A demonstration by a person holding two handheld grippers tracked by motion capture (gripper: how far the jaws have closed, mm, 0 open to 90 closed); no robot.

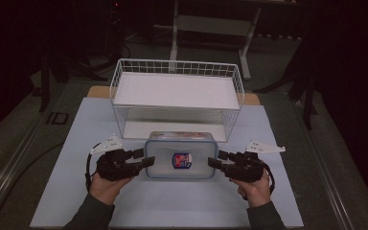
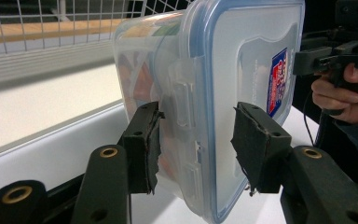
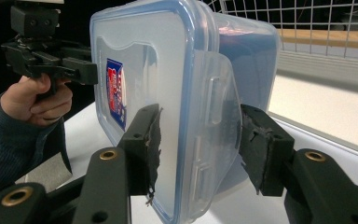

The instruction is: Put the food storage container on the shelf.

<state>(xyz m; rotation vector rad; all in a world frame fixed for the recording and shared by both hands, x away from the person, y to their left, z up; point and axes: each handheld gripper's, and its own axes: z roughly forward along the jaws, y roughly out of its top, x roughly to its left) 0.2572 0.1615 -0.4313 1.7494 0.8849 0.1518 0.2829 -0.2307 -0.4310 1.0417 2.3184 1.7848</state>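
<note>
**Box flanked by both grippers**

Clear box (image 1: 180, 155) with blue-rimmed lid (image 2: 251, 70) on the table (image 1: 67, 143), just before a white wire basket (image 1: 177, 91). Left gripper (image 1: 143, 158) at its left end, right gripper (image 1: 213, 159) at its right end. Both spread wide astride the side latches, pads apart from the plastic, grasping nothing.

The 2 hands hold the black left gripper (image 1: 143, 158) and black right gripper (image 1: 214, 158), fingers spread, pointing inward toward each other.
</note>
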